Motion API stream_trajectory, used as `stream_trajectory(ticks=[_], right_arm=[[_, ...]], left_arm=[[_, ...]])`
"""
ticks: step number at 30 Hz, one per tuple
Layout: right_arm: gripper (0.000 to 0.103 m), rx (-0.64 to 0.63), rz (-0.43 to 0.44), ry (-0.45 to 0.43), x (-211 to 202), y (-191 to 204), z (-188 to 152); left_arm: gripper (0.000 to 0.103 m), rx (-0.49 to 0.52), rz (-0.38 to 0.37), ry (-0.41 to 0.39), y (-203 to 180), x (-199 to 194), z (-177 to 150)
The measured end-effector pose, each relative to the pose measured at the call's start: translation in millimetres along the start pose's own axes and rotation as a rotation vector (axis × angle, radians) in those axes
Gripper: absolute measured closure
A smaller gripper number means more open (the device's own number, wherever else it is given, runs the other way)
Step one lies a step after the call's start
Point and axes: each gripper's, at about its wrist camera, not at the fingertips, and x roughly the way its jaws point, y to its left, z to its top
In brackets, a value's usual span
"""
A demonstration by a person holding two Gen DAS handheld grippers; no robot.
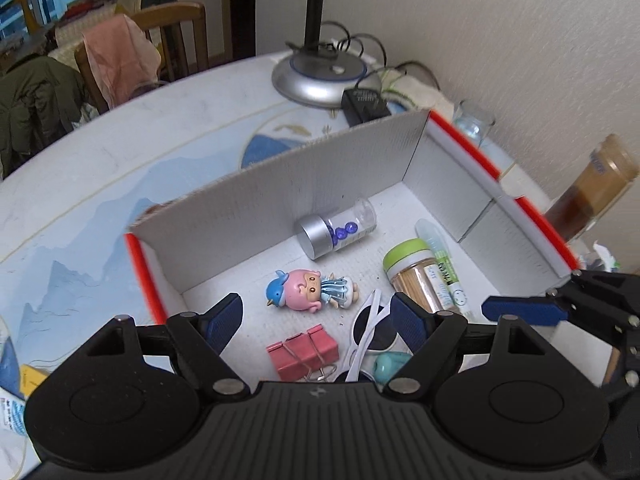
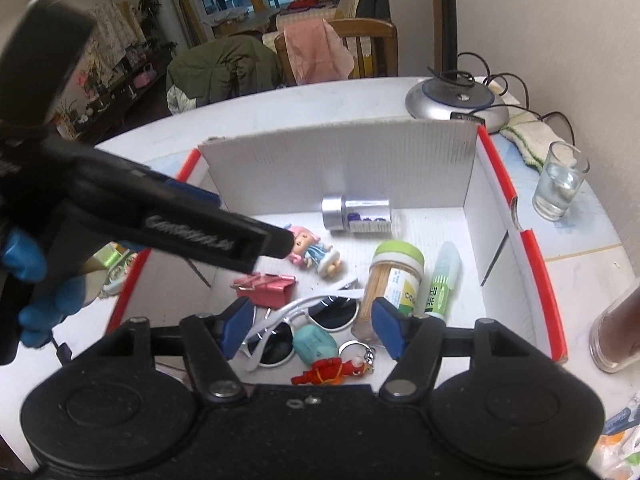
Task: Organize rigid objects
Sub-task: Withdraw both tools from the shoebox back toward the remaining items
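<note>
Here, seen from the right wrist: at far left, a blue-gloved hand (image 2: 28,276) wrapped round the handle of the left gripper (image 1: 316,320), with pale raised lettering along its dark body, too blurred to read. Jaws apart, nothing between the pads, hanging above the red-edged white cardboard box (image 2: 516,200).

Inside the box, from left to right: a pair of pink binder clips (image 2: 266,286) near the left wall; beyond them a small doll (image 2: 316,252) lying on its side, pink-haired with a blue hat in the left wrist view; further back a clear tube with a silver cap (image 2: 354,216), blue beads inside, resting just before the upright divider wall. Nearer, white-framed sunglasses (image 2: 316,316) with dark lenses, a teal rounded piece (image 2: 314,342) touching them, and a red lobster keyring (image 2: 340,368) at the near edge. Right of these, a toothpick jar with a green lid (image 2: 394,280), its green and white label printed in small characters, not legible; beside it a glue stick (image 2: 440,284) with green print, likewise unreadable.

Right gripper (image 2: 316,332) with jaws apart, poised over the sunglasses and teal piece, pads pressing on nothing.

Outside the box, on the table (image 2: 280,108): a silver lamp base (image 2: 456,100) far right, a drinking glass (image 2: 560,192), and a brown jar (image 2: 616,332) at the right edge.
</note>
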Motion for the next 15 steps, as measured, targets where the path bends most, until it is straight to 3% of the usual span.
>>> stream_trajectory(ticks=[15], right_arm=[[0.020,0.015,-0.008,-0.103,-35,28,2]], left_arm=[[0.022,-0.030,-0.011,-0.142,31,-81,-45]])
